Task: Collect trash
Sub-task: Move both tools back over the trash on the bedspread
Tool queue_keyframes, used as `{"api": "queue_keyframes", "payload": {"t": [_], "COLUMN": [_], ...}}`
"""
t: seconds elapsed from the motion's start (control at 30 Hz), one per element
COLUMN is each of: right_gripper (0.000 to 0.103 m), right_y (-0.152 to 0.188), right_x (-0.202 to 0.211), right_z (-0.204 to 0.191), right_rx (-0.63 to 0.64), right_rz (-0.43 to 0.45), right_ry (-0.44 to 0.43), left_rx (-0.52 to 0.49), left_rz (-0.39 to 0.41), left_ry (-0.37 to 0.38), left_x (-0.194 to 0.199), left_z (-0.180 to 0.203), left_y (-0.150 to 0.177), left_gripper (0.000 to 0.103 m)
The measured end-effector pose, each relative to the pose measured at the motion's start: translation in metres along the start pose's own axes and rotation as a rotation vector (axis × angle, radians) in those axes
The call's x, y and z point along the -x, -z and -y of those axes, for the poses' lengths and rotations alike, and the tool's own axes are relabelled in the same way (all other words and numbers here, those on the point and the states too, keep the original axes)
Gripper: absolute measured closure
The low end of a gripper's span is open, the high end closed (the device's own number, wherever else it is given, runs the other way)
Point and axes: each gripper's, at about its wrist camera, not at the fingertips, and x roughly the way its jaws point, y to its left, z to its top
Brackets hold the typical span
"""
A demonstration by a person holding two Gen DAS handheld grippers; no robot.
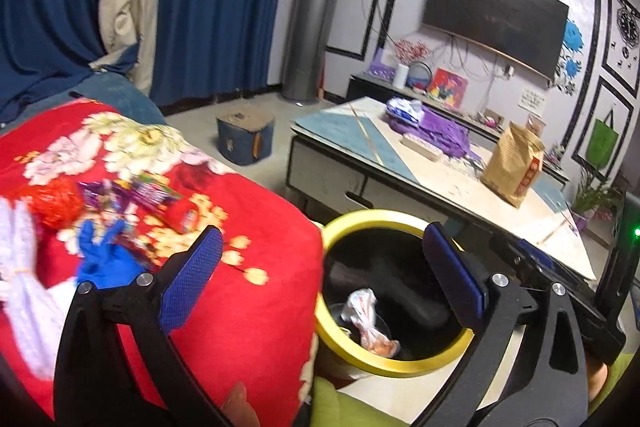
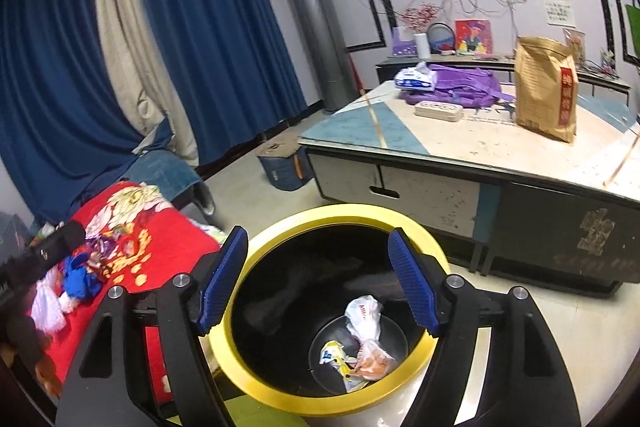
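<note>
Right tool point(image 2: 318, 281) open above yellow-rimmed bin point(image 2: 256, 383), crumpled wrappers point(image 2: 362, 343) inside

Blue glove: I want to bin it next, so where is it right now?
The blue glove lies on the red floral blanket, left of the yellow-rimmed bin in the left wrist view, beside the purple wrappers.

I have a clear drop into the bin point(image 2: 240, 359): its yellow rim is unblocked and the wrappers point(image 2: 366, 347) lie low at the bottom. The red blanket's point(image 1: 256, 307) edge presses the bin's left side, and the coffee table's point(image 2: 460, 195) front closes off the far right, with bare floor point(image 2: 248, 195) between them.
</note>
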Motion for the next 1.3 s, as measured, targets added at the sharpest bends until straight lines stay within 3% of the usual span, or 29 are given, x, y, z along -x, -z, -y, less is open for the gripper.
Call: {"api": "queue_keyframes", "payload": {"t": [0.7, 1.3], "right_gripper": [0.028, 0.026], "right_y": [0.005, 0.014], "right_x": [0.022, 0.022], "right_z": [-0.092, -0.174], "right_rx": [0.197, 0.328], "right_rz": [-0.001, -0.041], "right_ry": [-0.175, -0.332], "left_rx": [0.119, 0.233], "left_rz": [0.130, 0.103], "left_ry": [-0.169, -0.266], "left_x": [0.060, 0.090], "left_z": [-0.076, -0.151], "left_y": [-0.012, -0.021], "left_gripper": [0.011, 0.011]}}
